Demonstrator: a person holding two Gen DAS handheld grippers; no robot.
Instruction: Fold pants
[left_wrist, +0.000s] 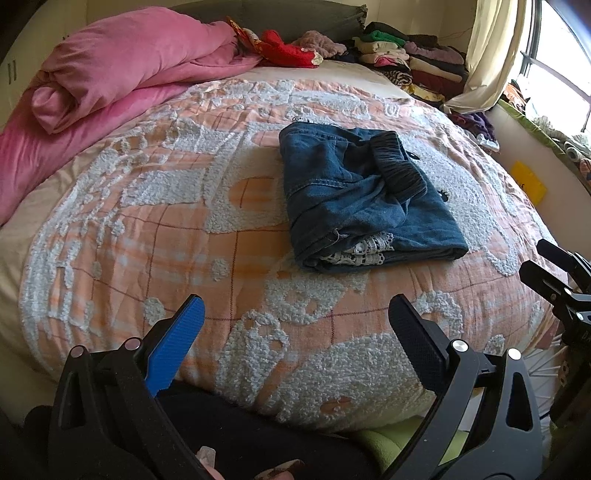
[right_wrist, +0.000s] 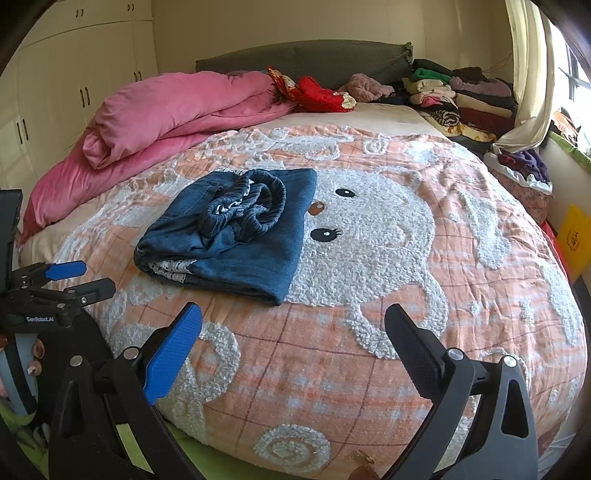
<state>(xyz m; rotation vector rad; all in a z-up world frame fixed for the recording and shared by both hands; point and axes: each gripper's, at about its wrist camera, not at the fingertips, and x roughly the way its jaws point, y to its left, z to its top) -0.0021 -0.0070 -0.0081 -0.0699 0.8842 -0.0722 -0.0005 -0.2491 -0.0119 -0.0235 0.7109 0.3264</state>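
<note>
Fig. Bed w/ peach-and-white tufted cover; pink quilt along far left, stacked clothes at far right corner. Jeans lie mid-bed as a folded blue bundle, elastic waistband bunched on top, lace trim showing at near edge. Left gripper and right gripper hover near the bed's front edge, apart from the jeans; both w/ jaws spread wide, holding nothing. Handling (est.): denim soft, limp, moderately heavy, not fragile; layers likely slide apart, so pinch thick folded edges or corners, not the loose waistband.
</note>
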